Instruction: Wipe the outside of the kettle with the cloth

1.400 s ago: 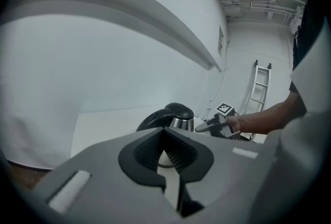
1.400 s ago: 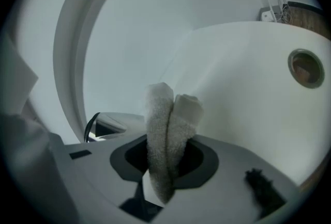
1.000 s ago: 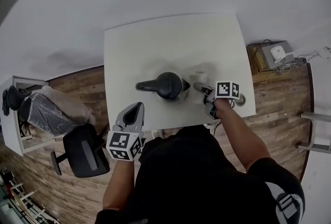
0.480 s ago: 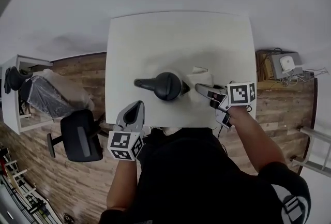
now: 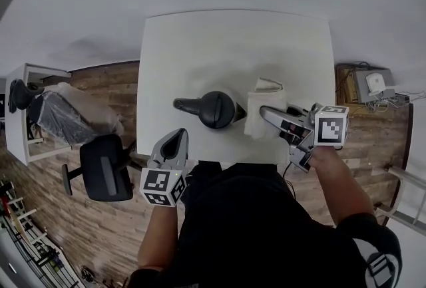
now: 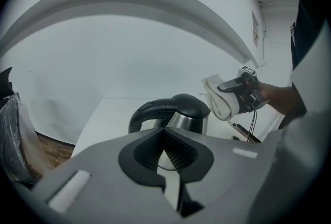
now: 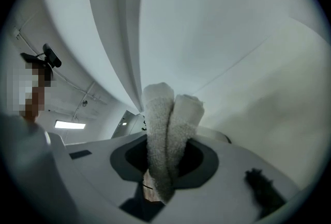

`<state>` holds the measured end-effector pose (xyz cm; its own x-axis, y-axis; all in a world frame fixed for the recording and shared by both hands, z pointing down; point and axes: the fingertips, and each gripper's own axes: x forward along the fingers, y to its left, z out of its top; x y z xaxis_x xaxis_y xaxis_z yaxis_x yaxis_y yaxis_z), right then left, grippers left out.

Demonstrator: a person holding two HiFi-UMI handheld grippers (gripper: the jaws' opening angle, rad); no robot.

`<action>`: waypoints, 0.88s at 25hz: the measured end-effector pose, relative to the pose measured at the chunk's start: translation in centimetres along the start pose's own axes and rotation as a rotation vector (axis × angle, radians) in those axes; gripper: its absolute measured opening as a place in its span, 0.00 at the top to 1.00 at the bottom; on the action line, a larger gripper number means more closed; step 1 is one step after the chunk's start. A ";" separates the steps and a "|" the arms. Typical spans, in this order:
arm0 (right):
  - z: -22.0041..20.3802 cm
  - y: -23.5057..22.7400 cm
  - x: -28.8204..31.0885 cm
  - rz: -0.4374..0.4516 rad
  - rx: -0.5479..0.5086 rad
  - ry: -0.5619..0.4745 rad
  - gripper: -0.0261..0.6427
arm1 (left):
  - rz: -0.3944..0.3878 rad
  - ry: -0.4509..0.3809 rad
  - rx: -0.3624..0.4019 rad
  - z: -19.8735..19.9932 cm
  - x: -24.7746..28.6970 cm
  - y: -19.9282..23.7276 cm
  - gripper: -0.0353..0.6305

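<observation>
A steel kettle (image 5: 213, 109) with a black lid and a handle pointing left stands on the white table (image 5: 200, 47). It shows straight ahead in the left gripper view, kettle (image 6: 178, 114). My right gripper (image 5: 268, 111) is shut on a folded white cloth (image 5: 263, 107), held just right of the kettle and apart from it. The cloth (image 7: 168, 130) sticks up between the right gripper (image 7: 165, 163) jaws. My left gripper (image 5: 174, 138) hovers at the table's front edge, below the handle. The left gripper (image 6: 164, 137) jaws meet with nothing in them.
A black office chair (image 5: 103, 170) stands left of the table on the wood floor. A white shelf unit (image 5: 26, 114) is further left. Boxes and cables (image 5: 369, 84) lie right of the table. A white wall runs behind the table.
My right gripper has closed on the cloth and lifted it off the table, moving a little right of the kettle. The left gripper has stayed put.
</observation>
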<state>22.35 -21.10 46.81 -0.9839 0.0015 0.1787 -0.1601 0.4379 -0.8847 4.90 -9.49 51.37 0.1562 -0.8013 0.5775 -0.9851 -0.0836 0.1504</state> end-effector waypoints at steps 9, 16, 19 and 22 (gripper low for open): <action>-1.0 -15.9 3.0 -0.214 0.011 0.213 0.82 | 0.004 0.034 -0.025 -0.9 1.1 0.6 0.94; -3.7 -20.3 7.6 -0.240 0.035 0.454 0.82 | 0.001 0.043 -0.040 -1.0 2.3 1.3 0.94; -4.5 -20.0 8.3 -0.235 0.005 0.532 0.82 | -0.001 0.043 -0.046 -1.3 2.6 1.9 0.94; -4.5 -19.0 8.7 -0.249 -0.076 0.584 0.82 | -0.006 0.042 -0.058 -1.7 2.7 2.3 0.94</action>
<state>17.15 -25.34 67.18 -0.7091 0.3714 0.5994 -0.3513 0.5510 -0.7570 3.12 -10.83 54.59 0.1660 -0.7752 0.6095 -0.9785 -0.0526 0.1995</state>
